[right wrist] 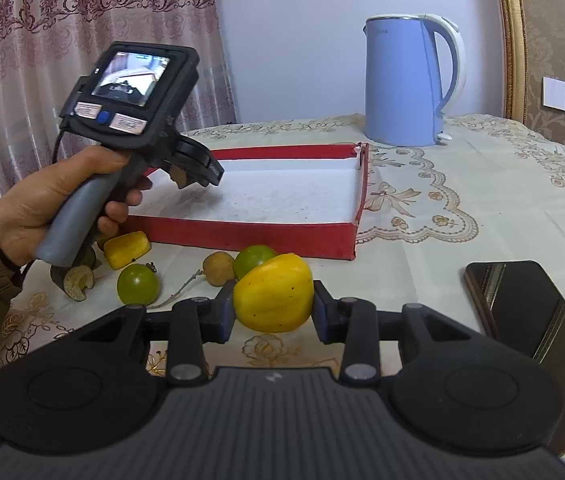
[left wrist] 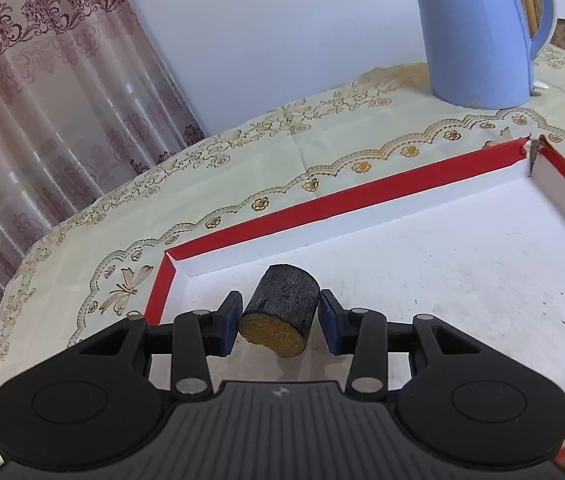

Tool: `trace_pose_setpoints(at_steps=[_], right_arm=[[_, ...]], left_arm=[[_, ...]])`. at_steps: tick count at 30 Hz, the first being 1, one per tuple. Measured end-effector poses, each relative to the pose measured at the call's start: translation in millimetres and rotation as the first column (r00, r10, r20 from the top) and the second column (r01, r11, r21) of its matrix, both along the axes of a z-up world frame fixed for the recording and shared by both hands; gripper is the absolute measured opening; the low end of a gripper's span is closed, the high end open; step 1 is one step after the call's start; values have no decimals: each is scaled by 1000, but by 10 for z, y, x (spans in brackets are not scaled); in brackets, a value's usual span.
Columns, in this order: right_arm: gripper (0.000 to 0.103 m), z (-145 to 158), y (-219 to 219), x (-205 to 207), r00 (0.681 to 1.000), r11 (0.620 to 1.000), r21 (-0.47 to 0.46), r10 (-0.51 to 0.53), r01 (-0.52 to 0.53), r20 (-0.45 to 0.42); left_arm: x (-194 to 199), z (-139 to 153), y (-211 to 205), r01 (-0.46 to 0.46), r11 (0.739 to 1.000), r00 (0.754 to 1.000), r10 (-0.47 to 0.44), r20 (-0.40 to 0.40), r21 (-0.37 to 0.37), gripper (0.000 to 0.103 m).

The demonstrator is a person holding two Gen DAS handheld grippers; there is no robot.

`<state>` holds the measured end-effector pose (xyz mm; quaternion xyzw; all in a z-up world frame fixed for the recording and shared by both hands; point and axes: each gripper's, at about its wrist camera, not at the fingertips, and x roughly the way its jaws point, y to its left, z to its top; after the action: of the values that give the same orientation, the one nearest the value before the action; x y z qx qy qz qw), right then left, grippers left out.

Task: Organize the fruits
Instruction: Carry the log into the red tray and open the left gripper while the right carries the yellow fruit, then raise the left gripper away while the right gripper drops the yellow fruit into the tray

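My left gripper (left wrist: 281,301) is shut on a short dark cane piece (left wrist: 286,300) with a yellow cut end, held over the near left corner of the red-walled white tray (left wrist: 362,196). In the right wrist view a hand (right wrist: 54,204) holds that left gripper (right wrist: 202,170) above the tray (right wrist: 242,236). My right gripper (right wrist: 273,298) is shut on a yellow fruit (right wrist: 274,280), low over the tablecloth in front of the tray. Two green round fruits (right wrist: 138,284) (right wrist: 252,258), a brown longan (right wrist: 218,268), a yellow chunk (right wrist: 126,248) and another dark cane piece (right wrist: 78,282) lie loose nearby.
A blue kettle (right wrist: 406,84) (left wrist: 478,40) stands behind the tray's far right corner. A black phone (right wrist: 530,308) lies at the right of my right gripper. A curtain (right wrist: 82,40) hangs beyond the table's left edge.
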<state>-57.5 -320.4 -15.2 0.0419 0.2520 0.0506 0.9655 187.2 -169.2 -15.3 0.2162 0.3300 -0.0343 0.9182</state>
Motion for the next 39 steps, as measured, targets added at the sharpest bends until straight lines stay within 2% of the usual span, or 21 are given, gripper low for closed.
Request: trace_pose_setpoints(at_steps=[16, 17, 22, 32, 39], right_arm=[[36, 14, 18, 58, 1000, 1000, 3, 5, -5, 0], [36, 14, 12, 62, 1000, 1000, 4, 5, -5, -1], [36, 30, 39, 62, 1000, 1000, -1, 8, -8, 1], [36, 139, 86, 119, 1000, 1000, -10, 19, -19, 24], [36, 285, 108, 355, 998, 999, -37, 31, -29, 47]], left_arm=[[239, -34, -10, -49, 999, 999, 50, -12, 18, 42], [231, -28, -9, -51, 998, 999, 51, -4, 21, 44], [170, 46, -3, -51, 998, 998, 49, 40, 29, 63], [-55, 246, 199, -54, 998, 996, 54, 73, -11, 64], [-236, 387, 411, -73, 996, 993, 77, 94, -45, 69]])
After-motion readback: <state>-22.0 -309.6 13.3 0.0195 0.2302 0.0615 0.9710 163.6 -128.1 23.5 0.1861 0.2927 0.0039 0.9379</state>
